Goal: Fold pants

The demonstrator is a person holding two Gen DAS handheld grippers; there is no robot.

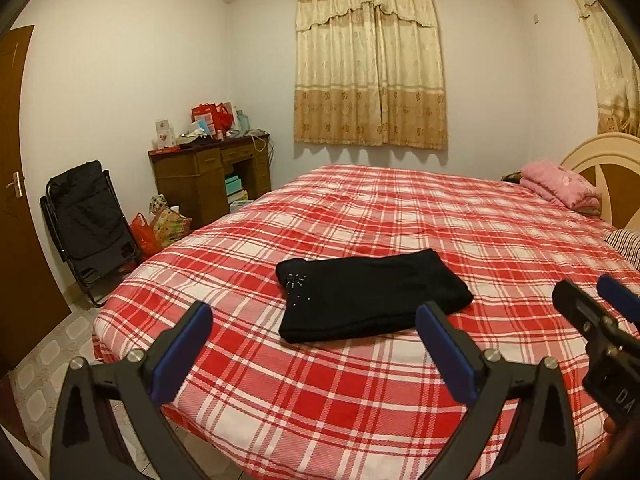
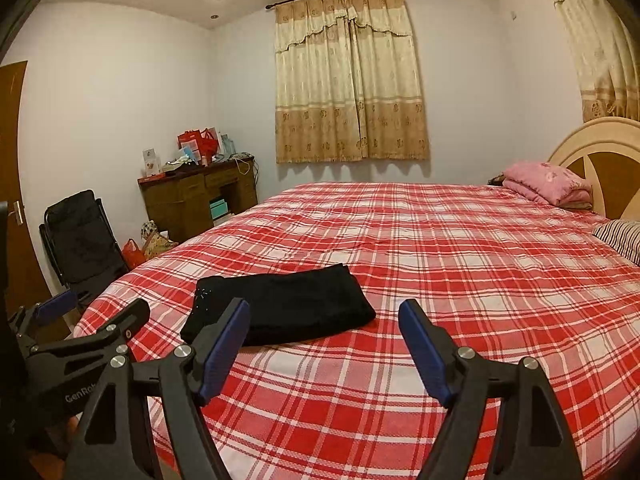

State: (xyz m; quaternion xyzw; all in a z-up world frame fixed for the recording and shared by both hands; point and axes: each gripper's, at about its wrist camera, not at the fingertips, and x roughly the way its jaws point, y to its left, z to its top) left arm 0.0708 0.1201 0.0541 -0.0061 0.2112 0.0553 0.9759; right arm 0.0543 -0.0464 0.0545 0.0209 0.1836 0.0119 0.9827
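Observation:
Black pants (image 1: 372, 296) lie folded into a compact rectangle on the red plaid bed (image 1: 360, 392), with a small sparkly pattern at their left end. They also show in the right wrist view (image 2: 284, 304). My left gripper (image 1: 314, 316) is open and empty, held above the bed just in front of the pants. My right gripper (image 2: 324, 312) is open and empty, to the right of the pants and a little back from them. The right gripper shows at the right edge of the left wrist view (image 1: 592, 292); the left gripper shows at the left of the right wrist view (image 2: 100, 304).
A pink folded blanket (image 1: 560, 184) and a striped pillow (image 2: 620, 236) lie by the headboard (image 2: 600, 148). A black folding chair (image 1: 88, 220), bags (image 1: 164, 224) and a cluttered wooden desk (image 1: 212, 172) stand left of the bed. A door (image 1: 16, 184) is at far left.

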